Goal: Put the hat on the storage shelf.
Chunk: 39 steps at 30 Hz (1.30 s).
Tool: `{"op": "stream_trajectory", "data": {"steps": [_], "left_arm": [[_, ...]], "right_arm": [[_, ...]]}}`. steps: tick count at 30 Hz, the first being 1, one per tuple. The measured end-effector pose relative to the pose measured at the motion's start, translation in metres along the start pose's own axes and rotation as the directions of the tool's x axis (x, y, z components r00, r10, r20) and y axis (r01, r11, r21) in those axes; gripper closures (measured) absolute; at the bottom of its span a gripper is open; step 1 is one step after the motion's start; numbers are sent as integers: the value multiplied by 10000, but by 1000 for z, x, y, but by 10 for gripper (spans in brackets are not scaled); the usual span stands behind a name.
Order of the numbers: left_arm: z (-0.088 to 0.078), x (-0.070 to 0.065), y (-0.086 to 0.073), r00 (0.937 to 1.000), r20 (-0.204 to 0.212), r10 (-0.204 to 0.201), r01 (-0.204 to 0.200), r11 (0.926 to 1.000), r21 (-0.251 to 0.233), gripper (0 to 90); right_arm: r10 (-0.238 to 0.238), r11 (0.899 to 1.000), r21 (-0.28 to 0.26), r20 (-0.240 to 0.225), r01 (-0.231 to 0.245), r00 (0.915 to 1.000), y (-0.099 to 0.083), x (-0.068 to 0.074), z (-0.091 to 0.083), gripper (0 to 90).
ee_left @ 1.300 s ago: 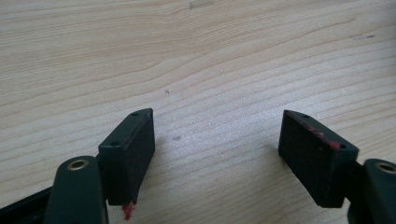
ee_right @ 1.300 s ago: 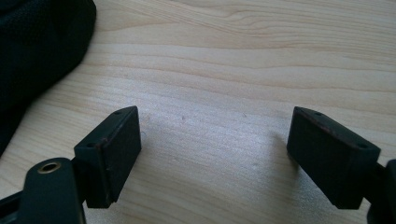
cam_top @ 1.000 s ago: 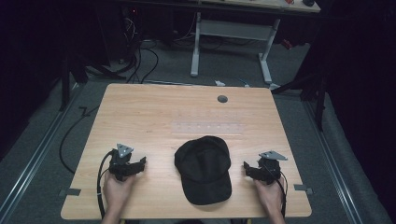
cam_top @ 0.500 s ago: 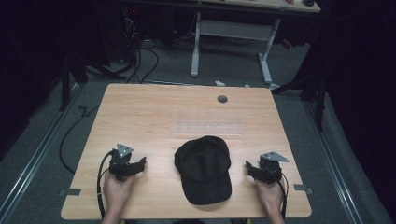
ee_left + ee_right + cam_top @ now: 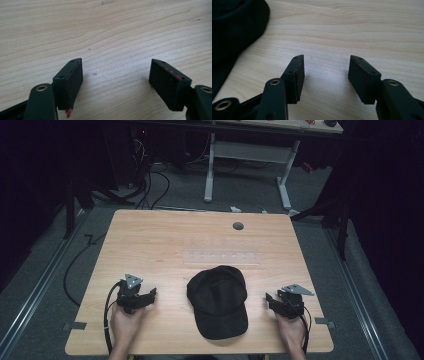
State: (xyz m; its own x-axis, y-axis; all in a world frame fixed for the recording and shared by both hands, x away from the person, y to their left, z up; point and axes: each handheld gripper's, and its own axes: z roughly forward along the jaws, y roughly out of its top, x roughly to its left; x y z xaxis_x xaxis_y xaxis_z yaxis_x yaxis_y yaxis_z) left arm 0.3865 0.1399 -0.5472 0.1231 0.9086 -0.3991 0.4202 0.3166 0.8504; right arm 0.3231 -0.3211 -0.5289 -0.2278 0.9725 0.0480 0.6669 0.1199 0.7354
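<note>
A black cap point(image 5: 218, 299) lies on the wooden table point(image 5: 165, 245), near its front edge, brim toward the person. Left of the cap my left gripper point(image 5: 150, 295) rests on the wood, open, with bare table between its jaws point(image 5: 116, 80). To the cap's right sits my right gripper point(image 5: 272, 301), also open, with nothing between its pads point(image 5: 325, 75). Its jaws have just been closing and stand narrower than before. In the right gripper view the cap point(image 5: 235, 27) shows at the upper left, apart from the jaws.
A long clear strip point(image 5: 222, 256) lies flat on the table behind the cap. A round grey grommet point(image 5: 238, 226) sits near the far edge. Beyond the table stand a white desk frame point(image 5: 247, 167) and floor cables point(image 5: 150, 185).
The right gripper's jaws have drawn closer together. The left gripper and the cap have stayed put.
</note>
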Motion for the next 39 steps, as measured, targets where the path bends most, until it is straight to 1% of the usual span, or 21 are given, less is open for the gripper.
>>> {"op": "stream_trajectory", "data": {"steps": [1,3,4,5,9,13,14,17,18,19,20,21,23,25,27,29,33,34,36,37,39], "left_arm": [[0,0,0,10000,0,0,0,10000,0,274],[0,0,0,10000,2,-3,3,10000,-1,274],[0,0,0,10000,2,-3,3,10000,-1,274],[0,0,0,10000,2,-2,2,10000,-1,274],[0,0,0,10000,1,0,0,10000,-2,274],[0,0,0,10000,2,-7,7,10000,-3,276],[0,0,0,10000,4,-7,7,10000,-2,276],[0,0,0,10000,4,-12,12,10000,-6,276],[0,0,0,10000,4,-12,12,10000,-6,276],[0,0,0,10000,4,-10,10,10000,-6,276],[0,0,0,10000,4,-11,11,10000,-6,276],[0,0,0,10000,4,-11,11,10000,-6,276],[0,0,0,10000,5,-12,12,10000,-7,276],[0,0,0,10000,4,-15,15,10000,-8,276],[0,0,0,10000,10,-44,44,10000,-21,276],[0,1,1,10000,35,-83,83,10000,-10,276],[0,0,1,10000,28,-85,85,10000,-16,277],[0,0,1,10000,28,-87,87,10000,-10,277],[0,0,1,10000,26,-82,82,10000,-7,277],[0,0,1,10000,26,-82,82,10000,-7,277],[0,0,0,10000,4,-54,54,10000,-35,278]], "right_arm": [[0,10000,0,0,0,10000,0,0,0,481],[41,10000,-36,-220,-42,9997,-3,0,-5,499],[41,10000,-36,-220,-42,9997,-3,0,-5,499],[42,9999,-125,-415,-47,9991,-3,2,-10,516],[-9,9989,-462,-819,-29,9966,-1,7,-20,548],[-311,9974,-689,-1350,220,9904,7,18,-27,567],[-432,9967,-740,-1504,323,9877,9,19,-28,573],[-542,9959,-818,-1952,388,9793,16,25,-29,569],[-542,9959,-818,-1952,388,9793,16,25,-29,569],[-755,9934,-1008,-2075,554,9753,19,29,-30,566],[-888,9919,-1082,-2093,672,9738,21,32,-30,562],[-888,9919,-1082,-2093,672,9738,21,32,-30,562],[-1199,9875,-1270,-2228,932,9675,27,39,-32,577],[-1156,9880,-1277,-2349,872,9651,30,43,-31,579],[-1073,9888,-1264,-2310,795,9670,33,45,-29,573],[-1091,9889,-1244,-2368,813,9654,36,47,-26,572],[-1441,9849,-1272,-2280,1172,9630,43,56,-21,555],[-1556,9834,-1278,-2310,1286,9604,45,58,-20,555],[-1577,9842,-1176,-2431,1323,9571,49,60,-16,554],[-1577,9842,-1176,-2431,1323,9571,49,60,-16,554],[-1530,9865,-991,-2710,1305,9504,54,63,-9,557]]}}
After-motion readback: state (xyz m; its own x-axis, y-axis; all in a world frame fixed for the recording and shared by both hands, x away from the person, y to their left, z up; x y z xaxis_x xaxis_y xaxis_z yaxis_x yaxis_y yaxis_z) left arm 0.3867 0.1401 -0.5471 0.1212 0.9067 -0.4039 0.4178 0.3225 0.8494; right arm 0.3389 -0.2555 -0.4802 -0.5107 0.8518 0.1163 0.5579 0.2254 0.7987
